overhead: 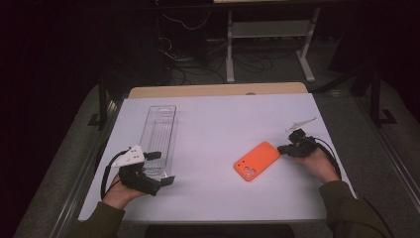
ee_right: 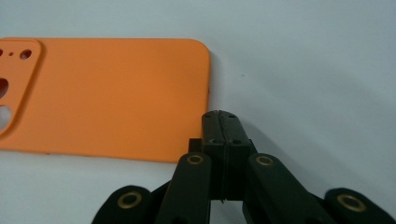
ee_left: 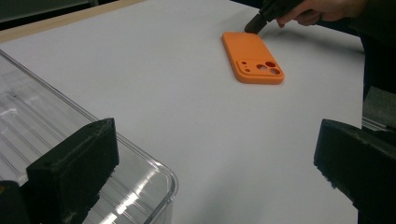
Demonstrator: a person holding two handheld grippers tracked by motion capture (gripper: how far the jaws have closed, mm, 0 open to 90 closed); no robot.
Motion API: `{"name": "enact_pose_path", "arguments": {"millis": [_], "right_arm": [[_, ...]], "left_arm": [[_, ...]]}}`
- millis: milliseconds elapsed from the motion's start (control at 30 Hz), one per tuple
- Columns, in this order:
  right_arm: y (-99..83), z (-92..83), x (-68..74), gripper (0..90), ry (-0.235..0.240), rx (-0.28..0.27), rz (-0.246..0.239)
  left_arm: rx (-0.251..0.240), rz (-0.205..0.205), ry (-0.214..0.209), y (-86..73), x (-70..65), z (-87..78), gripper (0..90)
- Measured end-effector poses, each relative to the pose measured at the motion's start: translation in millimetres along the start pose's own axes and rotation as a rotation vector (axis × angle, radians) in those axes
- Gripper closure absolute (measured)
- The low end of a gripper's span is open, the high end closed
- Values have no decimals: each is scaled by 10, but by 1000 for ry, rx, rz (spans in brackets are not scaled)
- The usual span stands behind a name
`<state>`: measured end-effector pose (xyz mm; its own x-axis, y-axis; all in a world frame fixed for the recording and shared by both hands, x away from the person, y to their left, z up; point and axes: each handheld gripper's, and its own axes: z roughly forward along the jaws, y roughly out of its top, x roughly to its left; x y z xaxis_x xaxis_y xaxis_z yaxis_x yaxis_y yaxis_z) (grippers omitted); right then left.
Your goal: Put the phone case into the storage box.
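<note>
An orange phone case [overhead: 256, 161] lies back up on the white table [overhead: 218, 124], right of the middle, camera holes toward the near side. My right gripper [overhead: 283, 148] is shut with nothing in it. Its closed tip [ee_right: 219, 117] rests just off a corner of the orange case [ee_right: 107, 93]; contact cannot be told. A long clear plastic box [overhead: 159, 133] lies at the left. My left gripper [overhead: 161, 167] stands open at the box's near end. One of its jaws is over the clear box [ee_left: 28, 121] and the other over bare table. The left gripper view also shows the orange case [ee_left: 252, 58] far off.
The table's near edge runs just behind both hands. A wooden strip [overhead: 218, 90] borders the far edge. Beyond it, desk legs [overhead: 230, 49] and cables [overhead: 198, 64] lie on the dark floor. Bare table surface stretches between the box and the case.
</note>
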<state>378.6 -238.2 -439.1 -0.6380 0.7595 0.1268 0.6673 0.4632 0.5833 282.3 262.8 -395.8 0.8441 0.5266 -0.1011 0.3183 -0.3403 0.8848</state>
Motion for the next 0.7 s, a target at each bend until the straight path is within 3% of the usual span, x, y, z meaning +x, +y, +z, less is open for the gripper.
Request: {"name": "enact_pose_path", "arguments": {"millis": [700], "right_arm": [[120, 128, 420, 886, 116, 9, -128]], "left_arm": [[2, 1, 0, 3, -10, 3, 0]]}}
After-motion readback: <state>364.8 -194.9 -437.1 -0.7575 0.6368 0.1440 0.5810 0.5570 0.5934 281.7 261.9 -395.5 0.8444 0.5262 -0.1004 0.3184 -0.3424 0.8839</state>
